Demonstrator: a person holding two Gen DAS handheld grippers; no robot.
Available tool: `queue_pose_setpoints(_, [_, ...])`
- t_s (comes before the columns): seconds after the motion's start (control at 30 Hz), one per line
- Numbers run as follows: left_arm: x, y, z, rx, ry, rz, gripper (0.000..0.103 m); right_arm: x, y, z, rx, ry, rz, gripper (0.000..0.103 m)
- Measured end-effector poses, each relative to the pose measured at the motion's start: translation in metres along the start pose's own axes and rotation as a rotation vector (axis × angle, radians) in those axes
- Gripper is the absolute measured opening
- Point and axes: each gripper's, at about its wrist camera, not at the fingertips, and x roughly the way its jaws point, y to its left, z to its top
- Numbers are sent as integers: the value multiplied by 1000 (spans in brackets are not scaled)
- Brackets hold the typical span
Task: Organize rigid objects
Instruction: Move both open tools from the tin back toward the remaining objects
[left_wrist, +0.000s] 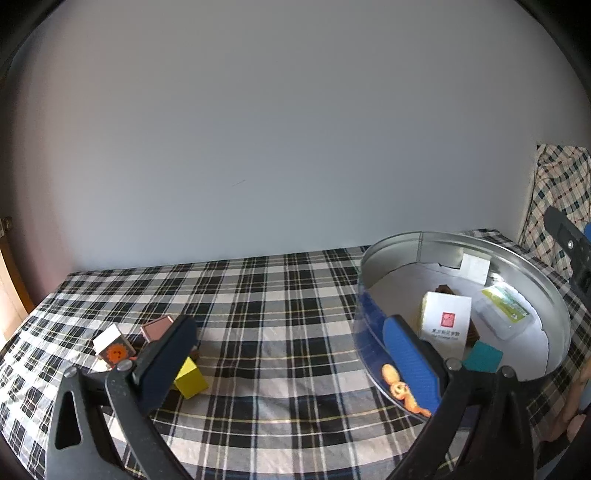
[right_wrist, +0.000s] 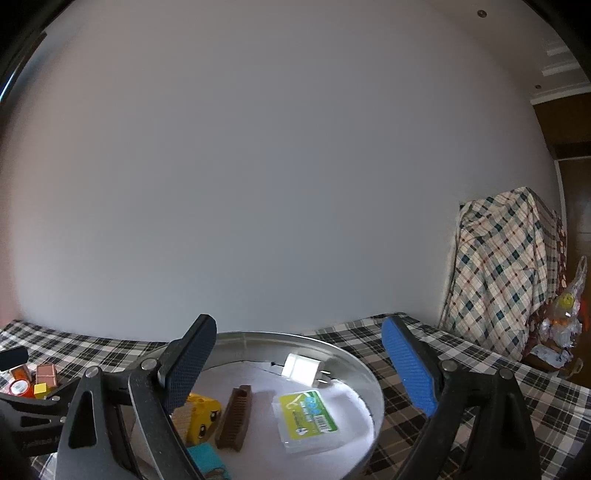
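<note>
My left gripper (left_wrist: 291, 354) is open and empty above the plaid tablecloth (left_wrist: 280, 295). By its dark finger lie a yellow block (left_wrist: 190, 376), a brown-faced block (left_wrist: 157, 328) and a white block with an orange sun (left_wrist: 112, 349). To its right stands a round metal tin (left_wrist: 424, 236) holding a white box with a red seal (left_wrist: 447, 321), a clear green-labelled case (left_wrist: 504, 310), a teal block (left_wrist: 482, 356) and a white charger (left_wrist: 474, 267). My right gripper (right_wrist: 299, 369) hovers open and empty over the tin (right_wrist: 258, 336), above a yellow toy brick (right_wrist: 203, 417), a brown brush (right_wrist: 234, 417) and the case (right_wrist: 306, 417).
A plain white wall runs along the table's far edge. At the right stands something draped in a lighter plaid cloth (right_wrist: 506, 273), with a crinkled plastic bag (right_wrist: 565, 314) beside it. A wooden edge shows at the far left (left_wrist: 7, 280).
</note>
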Motion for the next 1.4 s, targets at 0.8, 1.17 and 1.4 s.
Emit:
queue_pose_setpoints(0.8, [8,86,-7,-54,36,73,102,4,118,-11,-2,154,234,93])
queue_pose_setpoints(1.17, [12,140,-13,-69,73,148,102,10,173,-18,-80,209,339,93])
queue_pose_setpoints(1.4, [23,190,-13,-108,131,244,102,22,200,-22,-143,290,400,93])
